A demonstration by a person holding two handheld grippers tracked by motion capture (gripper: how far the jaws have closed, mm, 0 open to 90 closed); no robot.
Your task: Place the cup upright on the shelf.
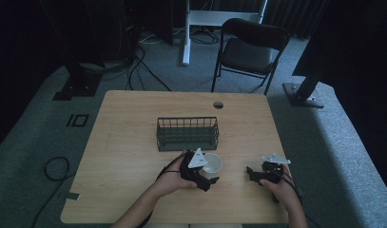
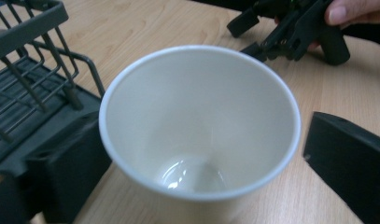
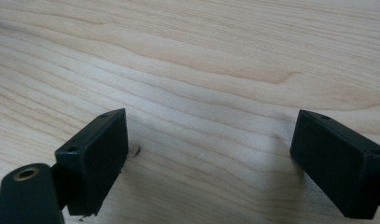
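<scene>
Cup between left hand-held gripper jaws — ungripped.

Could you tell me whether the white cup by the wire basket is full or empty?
Empty. The left gripper view looks straight into the white cup and shows its bare, glossy bottom with no liquid or contents; it stands upright on the table.

White paper cup, upright, mouth open – empty, glossy inside – standing on the wooden table, just beside the dark wire basket
</scene>
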